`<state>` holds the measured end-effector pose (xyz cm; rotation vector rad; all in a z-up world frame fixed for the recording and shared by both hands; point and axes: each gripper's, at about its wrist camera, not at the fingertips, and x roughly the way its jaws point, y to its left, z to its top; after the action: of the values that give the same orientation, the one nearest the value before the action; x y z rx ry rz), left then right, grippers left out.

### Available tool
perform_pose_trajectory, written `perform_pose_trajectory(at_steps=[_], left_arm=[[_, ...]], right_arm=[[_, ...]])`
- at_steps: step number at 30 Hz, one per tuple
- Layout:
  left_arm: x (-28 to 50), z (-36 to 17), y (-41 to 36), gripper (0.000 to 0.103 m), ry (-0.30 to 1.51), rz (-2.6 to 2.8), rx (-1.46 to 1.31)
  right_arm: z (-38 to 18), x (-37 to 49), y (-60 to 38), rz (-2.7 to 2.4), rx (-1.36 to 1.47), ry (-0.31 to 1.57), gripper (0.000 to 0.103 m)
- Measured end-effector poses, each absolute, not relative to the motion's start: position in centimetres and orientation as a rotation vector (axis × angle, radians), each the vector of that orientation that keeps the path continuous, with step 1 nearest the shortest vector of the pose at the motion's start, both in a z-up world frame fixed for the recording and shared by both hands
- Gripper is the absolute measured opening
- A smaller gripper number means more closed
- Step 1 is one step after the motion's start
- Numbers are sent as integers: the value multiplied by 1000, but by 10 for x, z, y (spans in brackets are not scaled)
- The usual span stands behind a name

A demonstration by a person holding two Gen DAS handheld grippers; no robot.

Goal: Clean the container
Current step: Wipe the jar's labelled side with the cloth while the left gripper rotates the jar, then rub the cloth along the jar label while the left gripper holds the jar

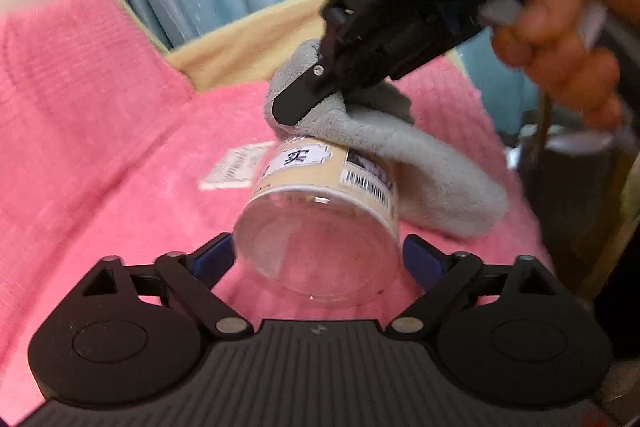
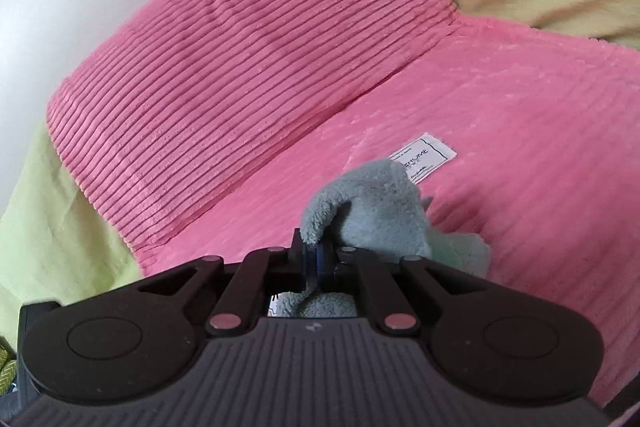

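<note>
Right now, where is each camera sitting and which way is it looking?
Left wrist view: sits on the left gripper, looking forward along its fingers at the clear container held between them; the right gripper, a hand and the grey cloth show.
Right wrist view: sits on the right gripper, looking along its shut fingers over the pink blanket; only its own gripper shows.
Both share the grey cloth, pink blanket and white tag.
</note>
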<state>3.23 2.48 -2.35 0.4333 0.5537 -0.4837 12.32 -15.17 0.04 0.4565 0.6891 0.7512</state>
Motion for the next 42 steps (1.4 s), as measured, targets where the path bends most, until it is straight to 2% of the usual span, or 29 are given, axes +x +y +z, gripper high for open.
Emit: perform_pose_trajectory(at_steps=[4,7,12,20,28,30,33,36,42], left_arm=[[51,-14,58,94,625,-512,121],[62,-16,71,90,672,-527,8],[57,-18,64,89,638,-526,98],[27,-34,20,88,483,-456,546],[29,-32,16,89,489,-465,552],[34,-25,23,92,523,-485,452],[50,-19,45,92,595,-513,212],[64,-21,59,92,652,-527,89],[55,-24,47,90,609,-524,217]], right_arm=[[2,121,-147,758,429,681,2],[2,121,-147,754,442,684,2],[1,121,-146,745,452,683,3],[1,121,-144,729,469,682,2],[1,121,-142,713,485,681,2],[1,122,-145,712,484,680,2],[1,125,-150,729,471,683,2],[1,125,-150,726,467,683,2],[2,122,-149,722,460,684,3]])
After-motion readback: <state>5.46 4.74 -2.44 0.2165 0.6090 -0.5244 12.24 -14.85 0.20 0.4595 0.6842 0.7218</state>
